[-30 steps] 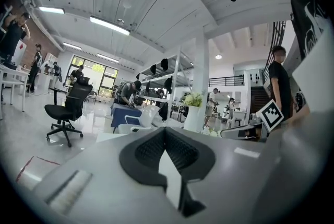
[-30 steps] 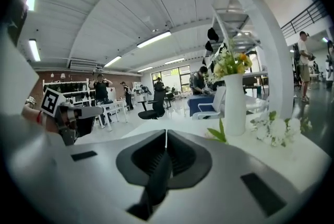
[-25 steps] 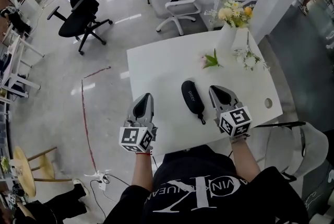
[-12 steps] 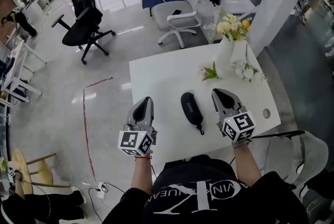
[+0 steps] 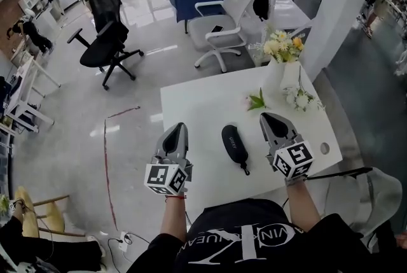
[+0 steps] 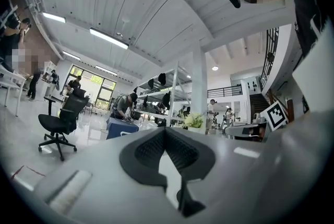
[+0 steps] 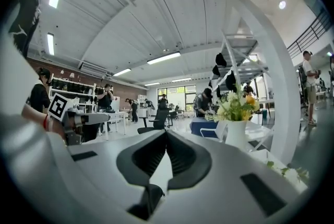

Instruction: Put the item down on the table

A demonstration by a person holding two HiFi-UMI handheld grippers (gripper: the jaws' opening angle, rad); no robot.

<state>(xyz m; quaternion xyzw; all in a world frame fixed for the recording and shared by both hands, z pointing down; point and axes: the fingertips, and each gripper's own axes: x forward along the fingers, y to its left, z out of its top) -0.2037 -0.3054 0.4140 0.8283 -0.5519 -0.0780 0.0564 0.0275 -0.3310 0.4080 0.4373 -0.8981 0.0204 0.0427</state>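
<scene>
A black oblong case [image 5: 234, 143] lies flat on the white table [image 5: 197, 100], and neither gripper touches it. Left of the case, over the table's near edge, my left gripper [image 5: 176, 132] is shut and holds nothing. My right gripper [image 5: 270, 119] is to the right of the case, also shut and empty. In the left gripper view the jaws [image 6: 165, 131] meet at the tip and look out level across the room. The right gripper view shows its jaws [image 7: 166, 134] closed together in the same way.
A white vase of flowers [image 5: 280, 68] stands at the table's far right corner, with a loose flower stem [image 5: 256, 101] beside it. A cable hole [image 5: 325, 148] sits near the right edge. A white chair [image 5: 219, 23] and a black office chair [image 5: 105, 42] stand beyond the table.
The head view has tilted up a little, so the table and grippers sit lower in the picture. The case and both grippers keep their places relative to each other.
</scene>
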